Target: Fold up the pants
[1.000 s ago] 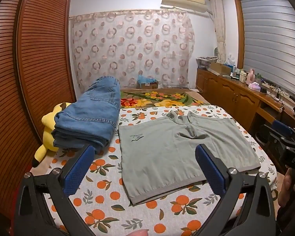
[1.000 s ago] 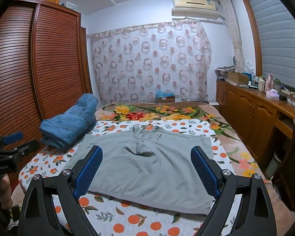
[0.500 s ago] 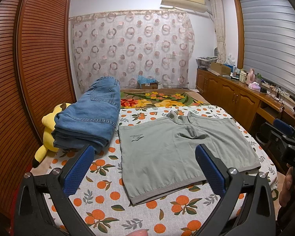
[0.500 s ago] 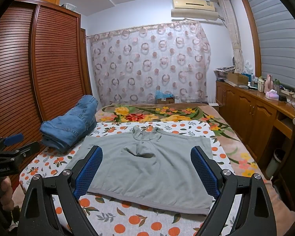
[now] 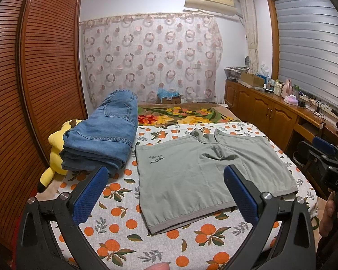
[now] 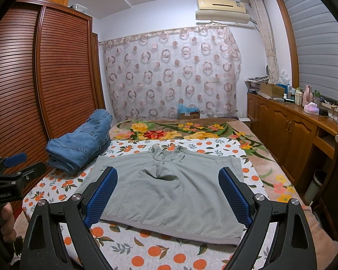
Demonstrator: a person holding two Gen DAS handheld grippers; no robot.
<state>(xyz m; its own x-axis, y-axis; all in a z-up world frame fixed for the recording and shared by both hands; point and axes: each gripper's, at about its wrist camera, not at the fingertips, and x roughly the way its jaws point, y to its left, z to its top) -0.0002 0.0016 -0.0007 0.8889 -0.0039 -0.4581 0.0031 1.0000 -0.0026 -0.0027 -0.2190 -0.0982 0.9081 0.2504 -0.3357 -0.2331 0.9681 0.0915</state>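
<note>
Bed: orange-print sheet (image 5: 115,220)
Shorts: grey-green pair (image 5: 191,175), small mirrored logo, unreadable
Left gripper (image 5: 166,193): spread, "GenRobot.AI"
Right gripper (image 6: 167,196): spread, "DAS"

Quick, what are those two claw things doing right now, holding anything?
Left gripper: open, holding nothing, above the grey-green cotton shorts.
Right gripper: open, holding nothing, above the same shorts.
</note>
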